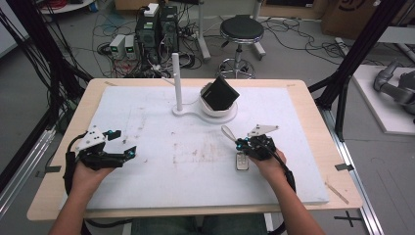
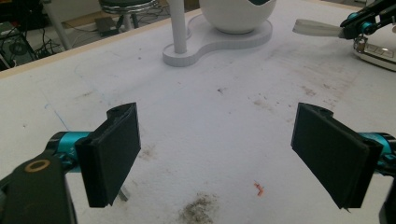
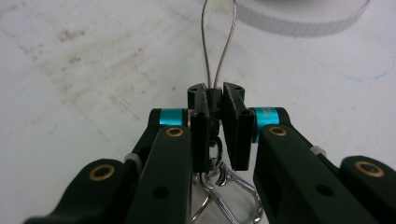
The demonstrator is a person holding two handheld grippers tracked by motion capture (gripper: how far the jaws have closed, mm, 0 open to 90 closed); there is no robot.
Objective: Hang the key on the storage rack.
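A small grey key fob (image 1: 242, 162) lies on the white mat (image 1: 161, 161) at the right, with a pale strap loop (image 1: 227, 131) running up from it. My right gripper (image 1: 243, 144) is shut on the base of that loop. In the right gripper view the pads (image 3: 201, 116) pinch the strap loop (image 3: 218, 42) just above a metal key ring (image 3: 224, 186). My left gripper (image 1: 122, 144) rests at the mat's left with its jaws wide apart. In its own view the left gripper (image 2: 224, 154) stands open over bare mat, and the strap loop (image 2: 317, 28) and fob (image 2: 379, 52) show far off.
A white stand (image 1: 215, 111) with an upright post (image 1: 176, 81) and a tilted black box (image 1: 220, 93) sits at the mat's far middle. Behind the table are a stool (image 1: 241, 30), computers and cables on the floor. Black frame posts flank the table.
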